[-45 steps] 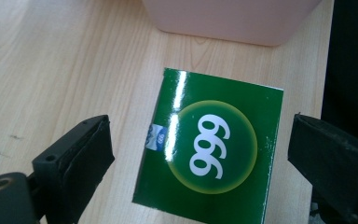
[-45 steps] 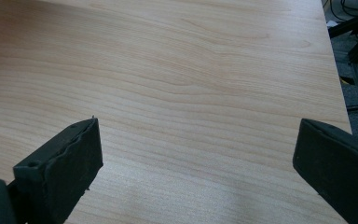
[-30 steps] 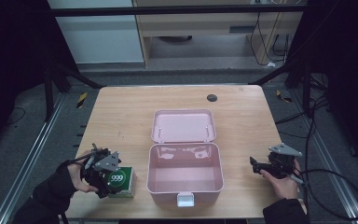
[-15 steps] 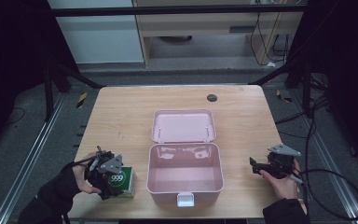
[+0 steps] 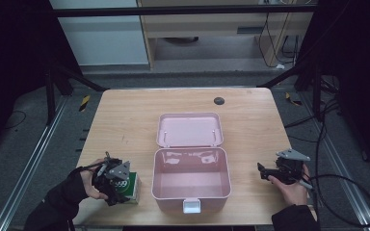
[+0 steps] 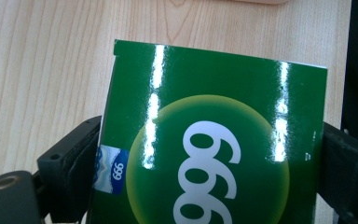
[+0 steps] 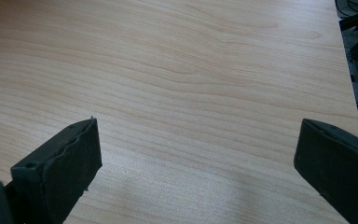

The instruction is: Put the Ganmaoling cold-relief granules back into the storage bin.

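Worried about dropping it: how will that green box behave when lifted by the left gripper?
The green box looks like a glossy carton, so probably light but slippery. Its flat sides sit between the left gripper jaws, so it likely won't roll; hard squeezing may dent it.

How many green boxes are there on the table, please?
1. The green box sits at the table's near left edge, between the jaws of the left gripper, beside the open pink case.

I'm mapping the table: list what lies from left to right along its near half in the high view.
Left gripper → green box → pink case → right gripper.
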Tool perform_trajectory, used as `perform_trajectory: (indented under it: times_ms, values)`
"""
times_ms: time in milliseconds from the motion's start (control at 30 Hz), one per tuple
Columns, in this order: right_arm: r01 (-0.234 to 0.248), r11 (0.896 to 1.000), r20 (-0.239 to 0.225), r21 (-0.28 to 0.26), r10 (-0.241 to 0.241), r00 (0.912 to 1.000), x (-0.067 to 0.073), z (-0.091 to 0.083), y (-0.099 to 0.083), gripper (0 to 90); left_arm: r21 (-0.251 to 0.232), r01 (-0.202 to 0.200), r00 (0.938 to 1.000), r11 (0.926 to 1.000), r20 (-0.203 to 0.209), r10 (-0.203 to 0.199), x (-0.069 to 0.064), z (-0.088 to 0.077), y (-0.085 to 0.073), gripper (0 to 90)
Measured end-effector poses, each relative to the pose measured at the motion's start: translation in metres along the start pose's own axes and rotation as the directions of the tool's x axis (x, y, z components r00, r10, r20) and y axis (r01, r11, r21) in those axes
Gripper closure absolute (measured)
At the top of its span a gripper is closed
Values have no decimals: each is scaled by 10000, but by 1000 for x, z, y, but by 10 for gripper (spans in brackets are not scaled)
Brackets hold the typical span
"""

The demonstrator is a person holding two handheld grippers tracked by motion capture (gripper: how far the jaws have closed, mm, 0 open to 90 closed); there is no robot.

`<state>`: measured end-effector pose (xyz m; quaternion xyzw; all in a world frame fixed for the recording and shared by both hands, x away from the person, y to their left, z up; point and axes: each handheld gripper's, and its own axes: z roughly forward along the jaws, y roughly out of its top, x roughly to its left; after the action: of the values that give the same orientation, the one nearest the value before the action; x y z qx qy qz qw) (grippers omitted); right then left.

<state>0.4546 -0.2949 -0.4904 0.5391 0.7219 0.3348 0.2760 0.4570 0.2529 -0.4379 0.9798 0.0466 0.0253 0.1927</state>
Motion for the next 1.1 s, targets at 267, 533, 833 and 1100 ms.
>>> perform_trajectory:
  times_ms: [267,533,833,1100]
  values:
    - [1,10000,-2,3,-1,10000,0,0,0,11,-8,-153,9998,9999,91,153,1,1,-1,96]
    - [32,10000,-27,35,-32,10000,0,1,0,11,-28,-233,9994,9997,251,233,2,-1,-1,133]
    - [-5,10000,-72,34,5,10000,0,0,0,11,-174,-75,9991,9998,407,82,-1,-7,2,144]
    - [5,10000,-98,33,-4,10000,0,0,0,11,-434,-29,9999,9991,150,36,-3,-28,10,145]
